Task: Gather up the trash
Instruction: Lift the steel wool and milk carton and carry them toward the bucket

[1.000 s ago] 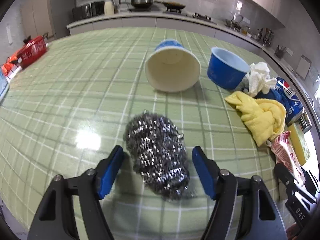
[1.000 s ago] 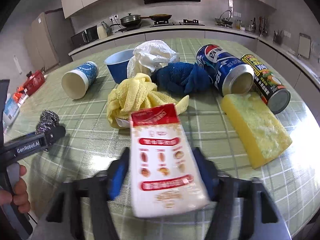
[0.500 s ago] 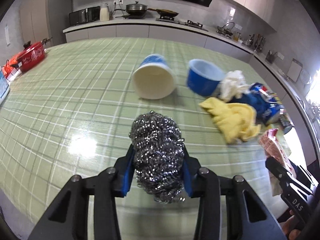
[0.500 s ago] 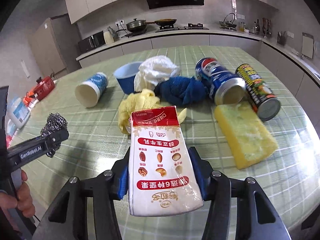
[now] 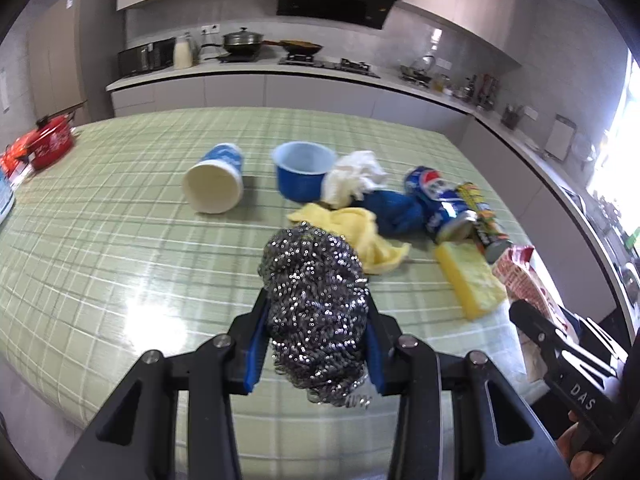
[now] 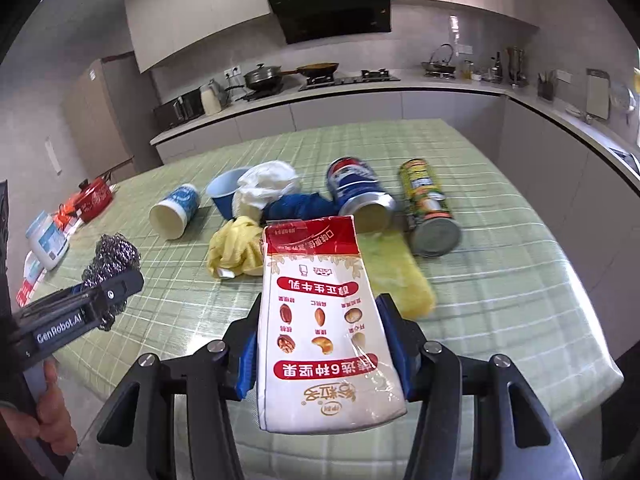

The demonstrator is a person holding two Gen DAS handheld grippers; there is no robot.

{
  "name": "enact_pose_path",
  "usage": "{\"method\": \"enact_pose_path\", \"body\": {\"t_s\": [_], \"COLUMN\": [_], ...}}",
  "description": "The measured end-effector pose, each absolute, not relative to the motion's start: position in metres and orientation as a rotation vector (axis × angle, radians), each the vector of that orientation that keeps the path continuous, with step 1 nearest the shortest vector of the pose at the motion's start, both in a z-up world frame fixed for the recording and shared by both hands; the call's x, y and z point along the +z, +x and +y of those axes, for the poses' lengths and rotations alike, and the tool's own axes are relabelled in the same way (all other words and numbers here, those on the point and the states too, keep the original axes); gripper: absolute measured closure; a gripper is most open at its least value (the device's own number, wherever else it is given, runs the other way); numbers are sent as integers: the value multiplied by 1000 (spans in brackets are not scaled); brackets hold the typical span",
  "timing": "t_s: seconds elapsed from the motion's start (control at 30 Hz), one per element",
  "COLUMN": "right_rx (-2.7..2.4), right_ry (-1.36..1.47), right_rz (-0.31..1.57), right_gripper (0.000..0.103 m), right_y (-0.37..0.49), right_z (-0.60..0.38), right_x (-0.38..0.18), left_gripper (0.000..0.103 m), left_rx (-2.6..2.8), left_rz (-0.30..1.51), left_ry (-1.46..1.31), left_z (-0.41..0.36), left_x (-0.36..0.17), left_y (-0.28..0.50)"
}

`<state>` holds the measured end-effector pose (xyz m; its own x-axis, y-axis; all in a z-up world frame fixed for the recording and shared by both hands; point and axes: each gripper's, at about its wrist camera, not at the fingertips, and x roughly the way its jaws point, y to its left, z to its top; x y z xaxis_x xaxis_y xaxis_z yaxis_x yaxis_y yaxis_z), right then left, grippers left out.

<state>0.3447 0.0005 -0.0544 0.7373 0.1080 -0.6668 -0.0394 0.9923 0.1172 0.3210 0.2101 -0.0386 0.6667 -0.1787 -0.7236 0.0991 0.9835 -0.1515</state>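
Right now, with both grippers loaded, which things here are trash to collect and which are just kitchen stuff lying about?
Likely trash:
steel wool in the left gripper
milk carton in the right gripper
paper cup
Pepsi can
green can
white wad

Probably lying about:
blue bowl
yellow cloth
blue cloth
sponge
red pot

left hand-held gripper (image 6: pixel 114 280): GenRobot.AI | right hand-held gripper (image 5: pixel 520 312): DAS

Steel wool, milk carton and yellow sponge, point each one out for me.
steel wool (image 5: pixel 316 300), left wrist view, middle of the ball between the gripper's blue pads
milk carton (image 6: pixel 320 328), right wrist view, centre of its printed white face
yellow sponge (image 5: pixel 470 280), left wrist view, middle of its top face
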Motion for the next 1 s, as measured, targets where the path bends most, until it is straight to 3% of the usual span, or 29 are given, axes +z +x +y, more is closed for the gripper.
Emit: {"method": "enact_pose_path", "body": {"t_s": [0.47,0.73,1.0], "right_rx": [-76,35,38], "right_ry": [155,113,68], "right_rz": [741,784,685], "right_gripper": [50,51,51], "right_y": [301,315,325], "right_z": [-77,-120,-171], "right_x": [-48,-79,-48], "left_gripper": [60,60,60], "left_rx": [-352,-255,-218], "left_rz": [827,835,839], "left_ry": [-40,-50,-68], "left_z": [114,66,29], "left_x": [-40,-49,-43], "left_y": [302,295,294]}}
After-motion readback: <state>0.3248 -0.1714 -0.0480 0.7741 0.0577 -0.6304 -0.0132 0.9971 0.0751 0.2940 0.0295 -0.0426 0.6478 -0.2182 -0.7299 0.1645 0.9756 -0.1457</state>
